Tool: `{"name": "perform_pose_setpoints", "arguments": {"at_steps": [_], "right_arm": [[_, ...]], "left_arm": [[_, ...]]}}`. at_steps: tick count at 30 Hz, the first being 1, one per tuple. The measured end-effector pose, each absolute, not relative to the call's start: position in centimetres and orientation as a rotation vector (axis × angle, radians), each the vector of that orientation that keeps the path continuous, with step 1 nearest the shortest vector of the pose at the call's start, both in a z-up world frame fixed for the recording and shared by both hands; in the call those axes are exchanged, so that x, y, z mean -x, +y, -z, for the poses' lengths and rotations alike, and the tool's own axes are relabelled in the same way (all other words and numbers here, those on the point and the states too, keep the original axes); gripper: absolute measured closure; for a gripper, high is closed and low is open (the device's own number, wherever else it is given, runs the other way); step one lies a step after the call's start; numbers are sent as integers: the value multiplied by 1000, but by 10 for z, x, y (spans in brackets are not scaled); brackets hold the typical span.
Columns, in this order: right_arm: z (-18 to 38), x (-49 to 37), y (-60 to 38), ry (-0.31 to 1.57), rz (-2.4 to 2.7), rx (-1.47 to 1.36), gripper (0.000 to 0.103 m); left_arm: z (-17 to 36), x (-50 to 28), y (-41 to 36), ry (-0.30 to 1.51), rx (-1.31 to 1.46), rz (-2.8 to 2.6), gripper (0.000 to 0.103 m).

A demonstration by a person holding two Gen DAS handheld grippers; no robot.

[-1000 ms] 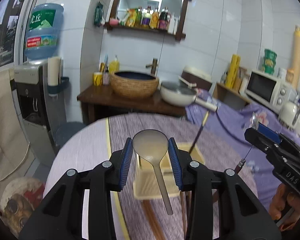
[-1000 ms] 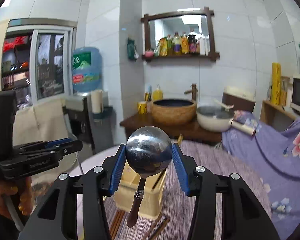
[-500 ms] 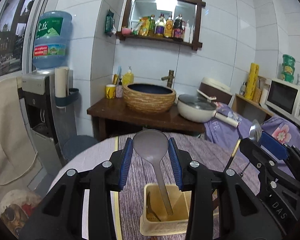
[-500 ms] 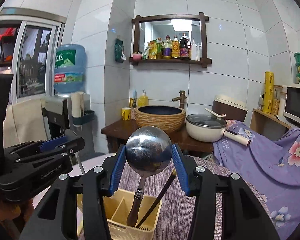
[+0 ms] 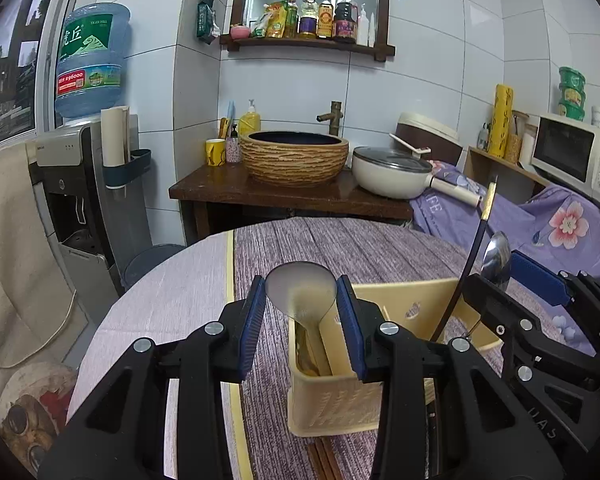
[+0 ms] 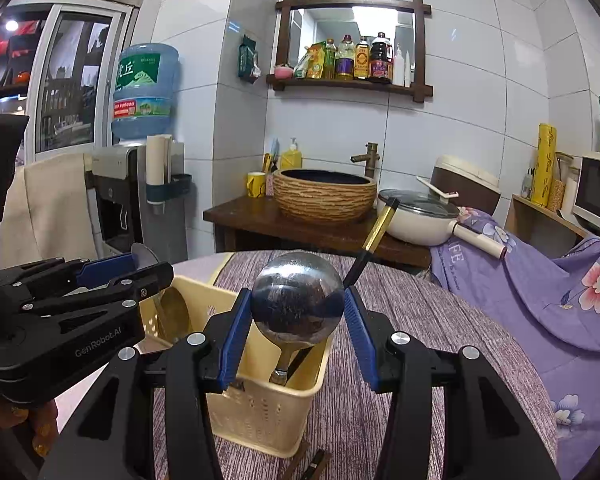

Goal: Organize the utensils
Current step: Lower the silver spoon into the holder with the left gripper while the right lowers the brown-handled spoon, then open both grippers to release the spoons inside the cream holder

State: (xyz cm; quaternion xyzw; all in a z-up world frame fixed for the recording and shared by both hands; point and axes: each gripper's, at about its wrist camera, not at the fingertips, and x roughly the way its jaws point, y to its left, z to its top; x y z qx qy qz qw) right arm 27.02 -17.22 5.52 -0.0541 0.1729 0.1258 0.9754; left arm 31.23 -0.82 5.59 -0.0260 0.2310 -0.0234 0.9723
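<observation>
Between the blue pads of the left gripper [image 5: 301, 322] a grey ladle [image 5: 301, 293] is pinched, handle down in the yellow utensil basket [image 5: 332, 404]. Beside it, a steel ladle [image 6: 298, 300] is clamped by the right gripper [image 6: 298, 326] over the same basket on the purple-clothed table [image 5: 340, 240].

left gripper [image 5: 301, 322]: matt black plastic body, blue ribbed pads, bright metal screws
right gripper [image 6: 298, 322]: same black plastic, blue pads
grey spoon [image 5: 301, 291]: matt, smooth, dull grey bowl
steel ladle [image 6: 297, 302]: polished metal, mirror-glossy, faint scuffs
utensil basket [image 6: 260, 404]: cream plastic, perforated walls, low sheen
chopstick [image 6: 374, 236]: glossy black shaft, gold end
table cloth [image 6: 400, 320]: purple woven fabric, streaked, rough, matt
basin [image 5: 294, 158]: ridged, rough brown outside
pan [image 5: 392, 172]: smooth cream enamel look, glass lid
wall tiles [image 5: 420, 80]: white, glossy
</observation>
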Motion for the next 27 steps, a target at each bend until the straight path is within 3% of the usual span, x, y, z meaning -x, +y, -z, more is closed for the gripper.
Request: {"name": "perform_pose_setpoints", "arguments": {"at_steps": [10,14,20,27], "right_arm": [[-53,-267,-177,351,-269,104,56],[-59,-258,-183,321,-275,88,52],[-66,-220,-190,226,-278,105,42],[-50,-190,-199,310,-303,95,37]], "left_arm": [[-54,-302,-9,459,45,76,65],[-61,-287,-6,433,56,80,45],[-62,-251,-1,417,42,82,29],[-31,-219,3,528,31,70,28]]}}
